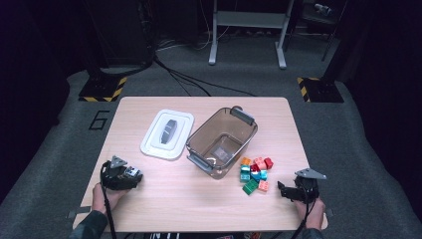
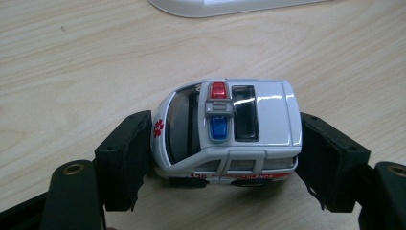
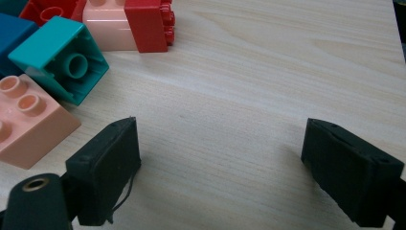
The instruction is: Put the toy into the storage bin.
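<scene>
The left hand-held gripper is squeezing the toy ambulance nose to tail on the worktop, probably so it can't roll. The right hand-held gripper is sitting wide open and empty beside the blocks, likely waiting.

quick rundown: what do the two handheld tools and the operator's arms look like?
Both tools, left and right, are black, each topped by a grey three-cornered plate. A black cable trails from each toward the person. The left gripper view shows blocky black jaws with matte padded faces and a brass-coloured eyelet in the arm behind. The left forearm wears a dark mottled sleeve.
</scene>
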### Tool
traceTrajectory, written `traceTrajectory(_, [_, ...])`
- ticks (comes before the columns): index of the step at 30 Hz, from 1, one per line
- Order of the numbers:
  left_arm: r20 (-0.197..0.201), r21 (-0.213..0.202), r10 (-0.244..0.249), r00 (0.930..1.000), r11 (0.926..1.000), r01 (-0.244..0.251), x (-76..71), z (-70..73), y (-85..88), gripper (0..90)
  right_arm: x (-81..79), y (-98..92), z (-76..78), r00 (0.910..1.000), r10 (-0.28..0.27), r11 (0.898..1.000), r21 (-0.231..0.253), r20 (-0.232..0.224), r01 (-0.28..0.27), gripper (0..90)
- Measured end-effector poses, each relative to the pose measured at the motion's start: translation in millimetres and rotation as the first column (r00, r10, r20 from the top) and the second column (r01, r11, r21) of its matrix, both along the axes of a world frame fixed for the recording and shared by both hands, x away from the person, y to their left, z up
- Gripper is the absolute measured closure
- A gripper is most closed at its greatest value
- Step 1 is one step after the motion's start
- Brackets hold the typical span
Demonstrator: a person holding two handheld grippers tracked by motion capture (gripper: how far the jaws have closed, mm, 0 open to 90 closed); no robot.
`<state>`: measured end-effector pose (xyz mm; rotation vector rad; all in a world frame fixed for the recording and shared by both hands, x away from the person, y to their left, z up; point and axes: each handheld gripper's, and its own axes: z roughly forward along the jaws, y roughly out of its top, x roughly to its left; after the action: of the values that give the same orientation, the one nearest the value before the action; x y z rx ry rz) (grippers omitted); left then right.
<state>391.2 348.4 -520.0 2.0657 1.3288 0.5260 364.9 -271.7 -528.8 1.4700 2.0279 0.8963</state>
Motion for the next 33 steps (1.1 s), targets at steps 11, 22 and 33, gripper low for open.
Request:
traceTrajectory(11, [0.01, -0.009, -0.027, 0.9996, 0.9996, 0.027, 2.1, 11.9, -5.9, 25.6, 0.0, 0.1, 0.0, 1.0, -0.002, 1.0, 0.001, 0.0, 0.002, 12.1])
traceTrajectory(22, [0.057, -0.023, -0.081, 0.995, 0.9963, 0.083, 11.7, 45.1, -22.6, 25.5, 0.1, 0.1, 0.0, 1.0, -0.003, 1.0, 0.001, 0.0, 0.003, 12.1])
traceTrajectory(33, [0.078, -0.021, -0.154, 0.985, 0.9875, 0.156, 23.1, 75.8, -43.9, 25.5, 0.1, 0.1, 0.0, 1.0, -0.003, 1.0, 0.002, 0.0, 0.003, 12.1])
